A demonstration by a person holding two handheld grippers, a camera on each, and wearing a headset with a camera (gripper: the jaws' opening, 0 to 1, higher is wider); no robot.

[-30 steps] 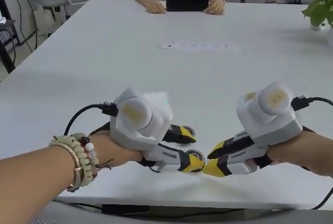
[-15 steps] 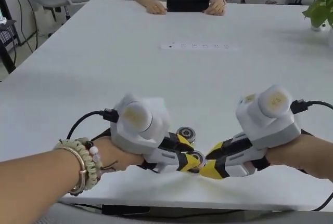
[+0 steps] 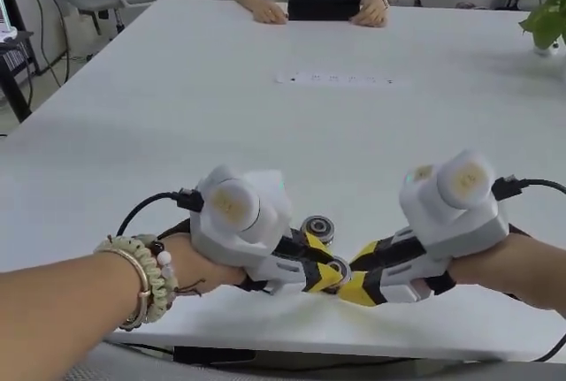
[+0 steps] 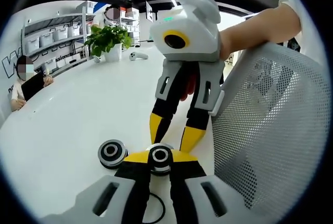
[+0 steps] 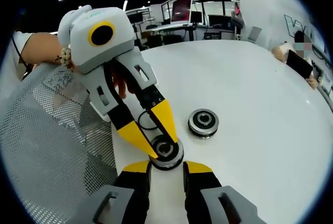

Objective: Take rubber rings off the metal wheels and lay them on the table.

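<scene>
Here left claw [image 5: 163, 148] pinches one wheel [image 5: 167, 153], right claw [image 5: 167, 167] spread beside it, second wheel [image 5: 203, 122] nearby.

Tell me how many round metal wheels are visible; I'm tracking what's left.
2. One wheel sits between the left gripper's jaws; the other wheel lies on the white table beside it. More may be hidden.

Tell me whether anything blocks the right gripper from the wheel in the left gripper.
Nothing visible does. The right gripper faces the wheel directly with its jaws open. The left gripper clamps it from the opposite side, and the second wheel lies off to one side.
</scene>
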